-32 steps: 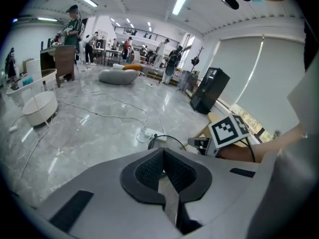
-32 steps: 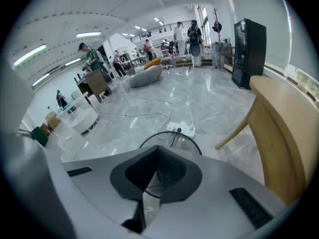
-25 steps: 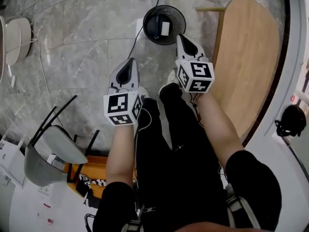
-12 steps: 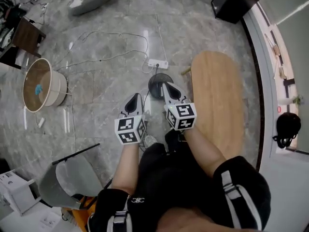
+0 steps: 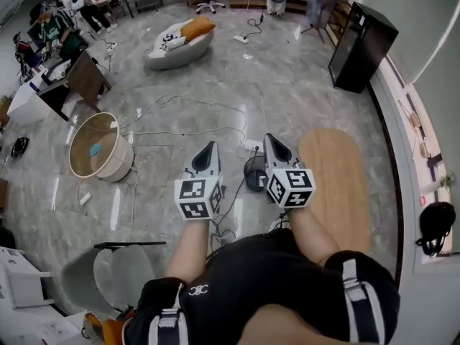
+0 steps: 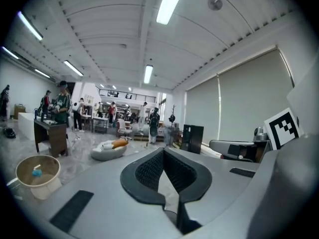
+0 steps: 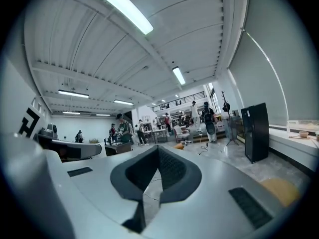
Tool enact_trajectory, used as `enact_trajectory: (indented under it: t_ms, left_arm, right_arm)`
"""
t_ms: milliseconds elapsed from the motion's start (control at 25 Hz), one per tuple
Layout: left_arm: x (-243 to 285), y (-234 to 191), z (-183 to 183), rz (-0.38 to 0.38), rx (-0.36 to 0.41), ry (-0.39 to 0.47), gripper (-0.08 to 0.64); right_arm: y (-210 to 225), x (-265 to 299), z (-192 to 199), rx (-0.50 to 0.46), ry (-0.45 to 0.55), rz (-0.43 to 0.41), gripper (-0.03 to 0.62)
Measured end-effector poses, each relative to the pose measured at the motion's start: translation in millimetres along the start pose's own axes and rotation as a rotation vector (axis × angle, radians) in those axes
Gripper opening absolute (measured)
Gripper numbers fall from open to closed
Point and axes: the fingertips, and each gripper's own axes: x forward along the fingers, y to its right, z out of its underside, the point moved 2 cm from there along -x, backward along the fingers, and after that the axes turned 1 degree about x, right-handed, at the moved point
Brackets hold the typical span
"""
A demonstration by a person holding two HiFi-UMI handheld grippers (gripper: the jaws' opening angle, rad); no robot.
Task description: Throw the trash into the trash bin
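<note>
A round beige trash bin (image 5: 100,154) stands on the grey marble floor to the left, with a small blue scrap lying inside it. The left gripper view shows the same bin (image 6: 37,176) low at its left edge. My left gripper (image 5: 209,148) and right gripper (image 5: 270,139) are held side by side in front of the person's body, pointing roughly level into the room. Both are shut with nothing between the jaws, as the left gripper (image 6: 163,151) and right gripper (image 7: 158,147) show in their own views. No loose trash can be made out near the grippers.
An oval wooden table (image 5: 338,185) is at the right, with a black round fan base (image 5: 255,175) and cables beside it. A grey chair (image 5: 115,268) sits at lower left, and a black cabinet (image 5: 361,47) far right. People work at desks (image 5: 65,42) far left.
Both grippers have risen from pointing down at the floor to pointing level. The head view has lifted with them, bringing the trash bin and the far room into sight.
</note>
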Motion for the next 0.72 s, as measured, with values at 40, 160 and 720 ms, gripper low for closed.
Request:
enact_trajectory:
  t_ms: [40, 160, 720]
  left_arm:
    - [-3, -2, -5, -0.005, 0.004, 0.012, 0.013]
    - [-12, -5, -9, -0.012, 0.007, 0.020, 0.012]
    - [-23, -11, -11, 0.013, 0.007, 0.033, 0.012]
  right_arm:
    - [-3, -1, -4, -0.004, 0.009, -0.001, 0.011]
    - [-11, -3, -10, -0.008, 0.018, -0.013, 0.011]
    - [-43, 4, -18, -0.083, 0.045, -0.036, 0.011]
